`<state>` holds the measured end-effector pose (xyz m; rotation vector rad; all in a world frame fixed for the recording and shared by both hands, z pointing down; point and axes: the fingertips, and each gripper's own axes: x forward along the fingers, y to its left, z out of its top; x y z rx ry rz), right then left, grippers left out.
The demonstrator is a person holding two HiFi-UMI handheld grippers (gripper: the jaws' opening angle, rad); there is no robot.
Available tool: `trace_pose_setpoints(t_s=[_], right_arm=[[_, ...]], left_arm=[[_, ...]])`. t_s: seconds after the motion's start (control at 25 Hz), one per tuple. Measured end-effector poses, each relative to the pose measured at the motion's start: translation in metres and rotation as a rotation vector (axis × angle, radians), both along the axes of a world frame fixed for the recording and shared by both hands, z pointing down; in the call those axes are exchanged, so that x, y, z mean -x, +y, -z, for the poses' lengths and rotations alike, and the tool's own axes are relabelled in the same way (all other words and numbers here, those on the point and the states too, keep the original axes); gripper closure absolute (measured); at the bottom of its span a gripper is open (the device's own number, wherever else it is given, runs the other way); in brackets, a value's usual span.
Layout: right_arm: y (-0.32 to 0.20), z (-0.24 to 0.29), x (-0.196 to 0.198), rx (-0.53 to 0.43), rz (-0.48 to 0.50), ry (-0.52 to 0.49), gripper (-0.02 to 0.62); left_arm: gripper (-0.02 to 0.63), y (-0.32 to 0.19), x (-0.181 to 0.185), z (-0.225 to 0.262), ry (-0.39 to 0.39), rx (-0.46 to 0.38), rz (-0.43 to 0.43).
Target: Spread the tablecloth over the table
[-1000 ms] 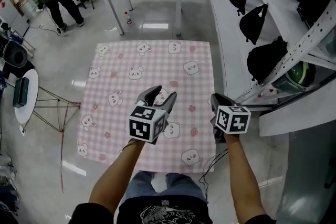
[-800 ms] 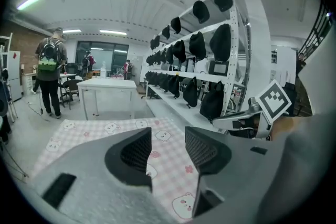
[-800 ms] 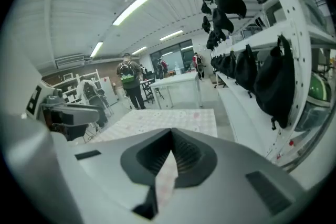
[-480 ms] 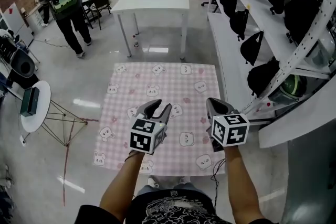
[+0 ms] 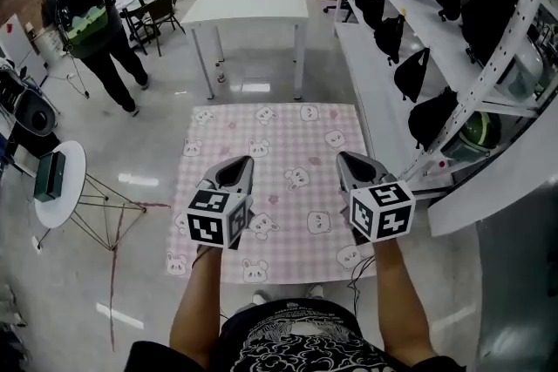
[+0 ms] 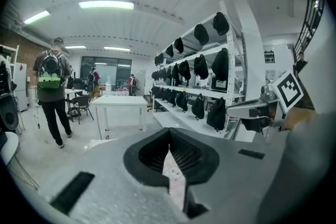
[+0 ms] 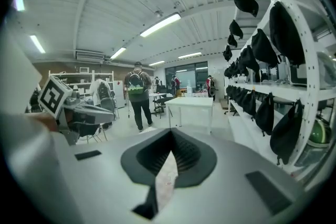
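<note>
A tall shelf rack hung with dark bags runs down the right of the head view. Beside it the pink checked tablecloth, printed with bunnies, lies spread flat straight in front of the person. It hides whatever bears it. The white table stands well apart beyond its far edge, and a person with a green backpack walks at the far left.

Both bare forearms reach forward over the near half of the cloth, roughly parallel and apart. The left forearm angles slightly inward and the right forearm runs nearly straight. Each gripper points away from the body and slightly downward, its marker cube toward the camera.

The left gripper has just been closing its jaws. In its own view they meet on a pink strip of the cloth, with a bunny print showing. The right gripper has its jaws together too, pinching a second strip of the same fabric. Where these pinched parts join the flat sheet is hidden beneath the grippers in the head view.
</note>
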<state>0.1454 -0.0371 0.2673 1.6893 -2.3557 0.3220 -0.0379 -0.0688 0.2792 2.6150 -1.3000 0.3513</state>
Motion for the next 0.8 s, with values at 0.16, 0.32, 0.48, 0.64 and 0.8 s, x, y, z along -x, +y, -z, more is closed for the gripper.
trace_pose_setpoints(t_s=[0.16,0.32,0.48,0.64,0.8], right_arm=[[0.002,0.006,0.006,-0.021,0.008,0.016,0.592],[0.002,0.012,0.008,-0.042,0.017,0.026,0.592],[0.003,0.015,0.009,-0.051,0.029,0.029,0.592],[0.003,0.015,0.010,-0.050,0.039,0.033,0.592],[0.005,0.014,0.009,-0.046,0.045,0.031,0.592]], left_arm=[[0.600,0.001,0.009,0.005,-0.018,-0.025,0.007],[0.600,0.002,0.010,0.008,-0.014,-0.040,-0.001],[0.600,0.002,0.014,0.008,-0.013,-0.042,0.014],[0.600,0.002,0.015,0.010,-0.005,-0.043,0.020],[0.600,0.004,0.012,0.011,-0.004,-0.043,0.015]])
